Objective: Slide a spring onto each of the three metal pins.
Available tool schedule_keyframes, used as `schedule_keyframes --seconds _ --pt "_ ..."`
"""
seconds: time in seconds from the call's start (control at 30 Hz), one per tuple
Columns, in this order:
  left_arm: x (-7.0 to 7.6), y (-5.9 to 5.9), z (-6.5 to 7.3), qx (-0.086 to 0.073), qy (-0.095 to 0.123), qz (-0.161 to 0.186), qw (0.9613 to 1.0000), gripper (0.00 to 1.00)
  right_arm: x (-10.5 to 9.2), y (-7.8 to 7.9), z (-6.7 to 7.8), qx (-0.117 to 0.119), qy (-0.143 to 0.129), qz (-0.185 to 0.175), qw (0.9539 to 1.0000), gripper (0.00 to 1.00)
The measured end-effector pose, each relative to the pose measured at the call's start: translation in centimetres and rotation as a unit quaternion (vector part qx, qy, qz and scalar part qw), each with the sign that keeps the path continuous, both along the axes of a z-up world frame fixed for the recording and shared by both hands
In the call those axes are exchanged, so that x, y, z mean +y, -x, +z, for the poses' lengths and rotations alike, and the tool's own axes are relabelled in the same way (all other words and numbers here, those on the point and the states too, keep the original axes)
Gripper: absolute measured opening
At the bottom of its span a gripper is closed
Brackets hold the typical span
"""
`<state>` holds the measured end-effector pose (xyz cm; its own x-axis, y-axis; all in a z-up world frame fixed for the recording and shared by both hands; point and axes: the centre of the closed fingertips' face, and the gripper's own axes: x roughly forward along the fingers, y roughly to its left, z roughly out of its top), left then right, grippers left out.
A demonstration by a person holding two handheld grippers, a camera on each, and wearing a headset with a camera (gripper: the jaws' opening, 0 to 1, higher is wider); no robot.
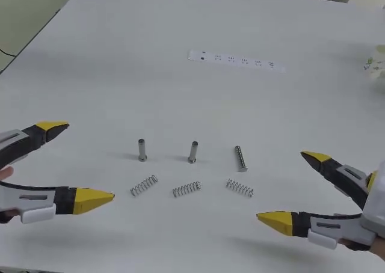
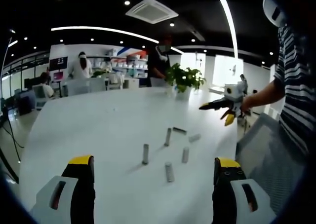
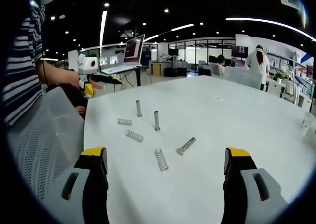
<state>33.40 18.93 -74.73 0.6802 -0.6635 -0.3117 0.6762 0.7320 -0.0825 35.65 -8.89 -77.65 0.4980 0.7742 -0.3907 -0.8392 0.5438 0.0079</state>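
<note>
springs lie just before the pins, a power strip well beyond; bare table all around. left gripper and right gripper both gape.

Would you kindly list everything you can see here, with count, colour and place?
table: one, white, under everything
pins: three, silver, in a row mid-table; two upright, the right one lying flat
springs: three, silver, lying in a row just in front of the pins
power strip: one, white, farther back on the table
plant: one, green, at the table's far end in the left gripper view
left gripper: one, yellow-tipped fingers, open, left of the pins
right gripper: one, yellow-tipped fingers, open, right of the springs
</note>
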Motion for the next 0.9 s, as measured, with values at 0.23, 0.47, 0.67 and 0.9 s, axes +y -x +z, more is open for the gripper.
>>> schedule_keyframes --seconds 0.23,0.47,0.67,0.9 --pt "-0.17 0.18 0.15 0.0 -0.002 -0.005 1.0 0.98 0.37 0.57 -0.4 -0.001 0.014 0.013 0.9998 0.99" --pt "-0.02 0.17 0.01 0.002 -0.002 -0.002 1.0 0.98 0.08 0.75 -0.61 0.0 0.019 0.013 0.9997 0.99" --pt "-0.05 0.15 -0.1 0.001 -0.005 -0.003 1.0 0.98 -0.03 0.79 -0.56 0.002 0.021 0.011 0.9997 0.99" --pt "0.18 0.07 -0.09 0.0 -0.006 -0.001 1.0 0.98 0.02 0.39 -0.37 0.007 0.021 0.007 0.9997 0.99"
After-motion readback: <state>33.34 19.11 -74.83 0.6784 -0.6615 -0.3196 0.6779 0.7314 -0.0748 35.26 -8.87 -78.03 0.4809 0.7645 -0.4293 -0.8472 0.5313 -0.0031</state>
